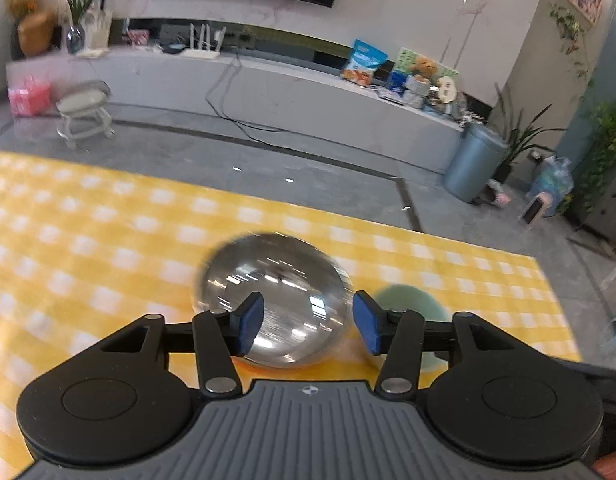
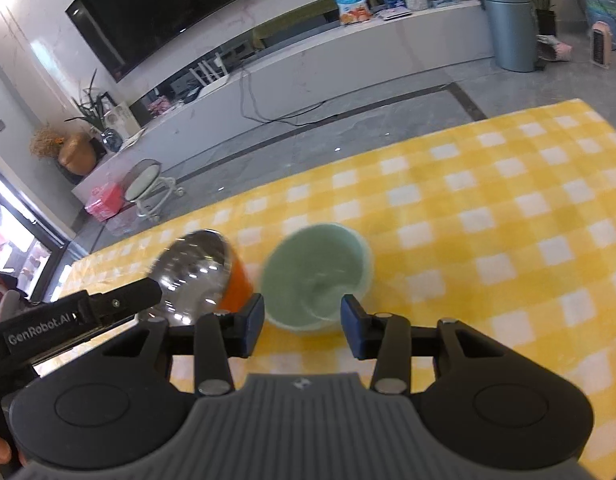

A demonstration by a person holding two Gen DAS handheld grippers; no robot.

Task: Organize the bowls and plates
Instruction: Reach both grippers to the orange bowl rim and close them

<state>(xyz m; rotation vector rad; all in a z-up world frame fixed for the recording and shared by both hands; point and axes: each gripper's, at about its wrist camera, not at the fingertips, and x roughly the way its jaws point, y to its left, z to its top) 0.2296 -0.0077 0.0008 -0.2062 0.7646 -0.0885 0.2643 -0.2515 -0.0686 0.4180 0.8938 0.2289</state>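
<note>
A shiny steel bowl (image 1: 272, 296) with an orange outer wall (image 2: 238, 284) sits on the yellow checked tablecloth (image 1: 88, 240). My left gripper (image 1: 308, 322) hovers over its near side with the blue pads apart, one on each side, neither pressing. Just right of it stands a pale green bowl (image 2: 316, 276), partly hidden behind the right finger in the left wrist view (image 1: 412, 304). My right gripper (image 2: 302, 326) is open at that bowl's near rim, not touching it. In the right wrist view, a finger (image 2: 120, 300) of the left gripper reaches to the steel bowl.
The tablecloth (image 2: 508, 200) stretches bare to the right of the bowls. The table's far edge (image 1: 268, 196) drops to a grey floor. Beyond stand a stool (image 1: 84, 112), a long white TV cabinet (image 1: 308, 92) and a blue bin (image 1: 474, 160).
</note>
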